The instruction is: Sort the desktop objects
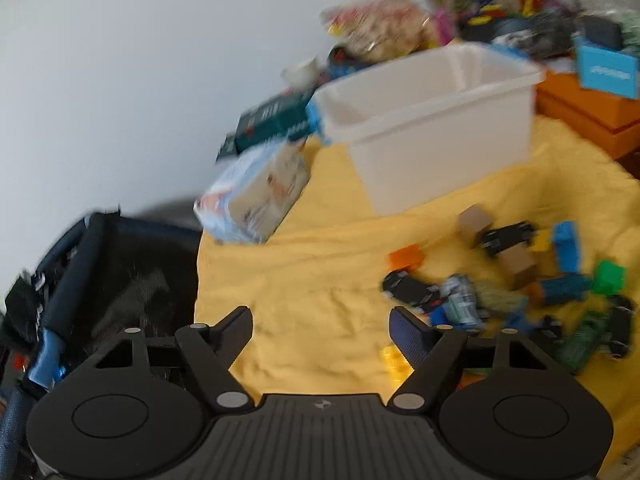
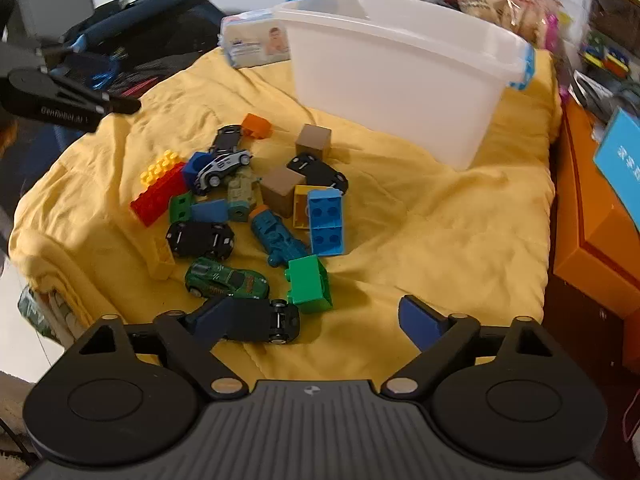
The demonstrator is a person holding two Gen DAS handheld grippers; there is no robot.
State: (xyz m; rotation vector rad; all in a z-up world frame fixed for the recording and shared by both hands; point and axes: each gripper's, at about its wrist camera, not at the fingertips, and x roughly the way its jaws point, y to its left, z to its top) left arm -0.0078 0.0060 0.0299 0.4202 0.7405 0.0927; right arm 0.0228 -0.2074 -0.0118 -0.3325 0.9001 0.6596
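A pile of toy cars and building bricks lies on a yellow cloth. It holds a green brick, a light blue brick, a red brick, a green car, black cars and wooden cubes. A white bin stands behind the pile. My right gripper is open and empty, low over the near edge of the pile, its left finger beside a black car. My left gripper is open and empty, left of the pile; it also shows at the left in the right wrist view. The bin is blurred there.
A pack of wipes lies left of the bin. An orange box with a blue card stands at the right. Bags and clutter fill the back right. A dark backpack sits off the cloth's left edge.
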